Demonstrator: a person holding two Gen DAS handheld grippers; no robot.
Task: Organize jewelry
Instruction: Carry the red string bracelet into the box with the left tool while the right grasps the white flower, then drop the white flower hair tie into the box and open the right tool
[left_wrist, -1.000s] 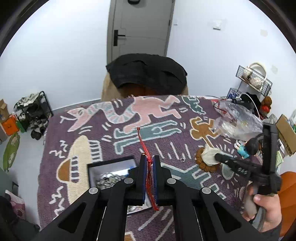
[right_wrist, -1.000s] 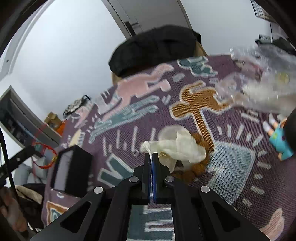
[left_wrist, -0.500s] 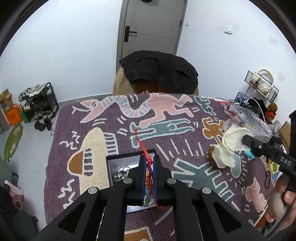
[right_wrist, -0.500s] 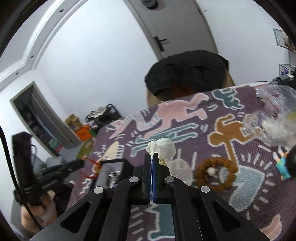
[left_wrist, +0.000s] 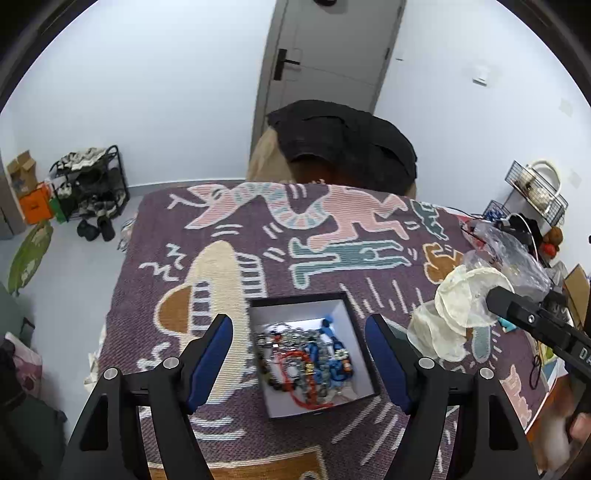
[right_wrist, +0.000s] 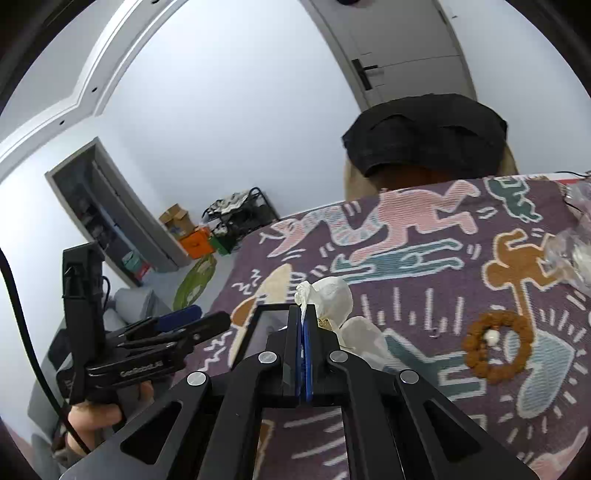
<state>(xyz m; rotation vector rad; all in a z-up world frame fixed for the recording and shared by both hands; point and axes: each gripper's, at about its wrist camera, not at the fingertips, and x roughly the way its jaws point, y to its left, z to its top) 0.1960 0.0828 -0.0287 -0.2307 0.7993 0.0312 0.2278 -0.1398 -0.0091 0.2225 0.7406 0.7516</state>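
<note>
- While the left gripper (left_wrist: 298, 332) hangs with its blue pads spread wide above the black box (left_wrist: 365, 332), the right gripper (right_wrist: 303, 325) is clamped on a white translucent pouch (right_wrist: 334, 299).
- Inside the white-lined box, a red cord bracelet (left_wrist: 295, 363) lies on a tangle of blue and dark beaded pieces.
- A brown bead bracelet (right_wrist: 496, 345) rests on the patterned purple rug (left_wrist: 236, 236), right of the pouch.
- Far off stand a grey door (left_wrist: 332, 51) and white walls.

A patterned purple rug (left_wrist: 192, 236) covered the table. A black jewelry box (left_wrist: 295, 302) sat near its front edge. A brown bead bracelet (right_wrist: 496, 345) and clear plastic bags (left_wrist: 513, 254) lay toward the right edge.
</note>
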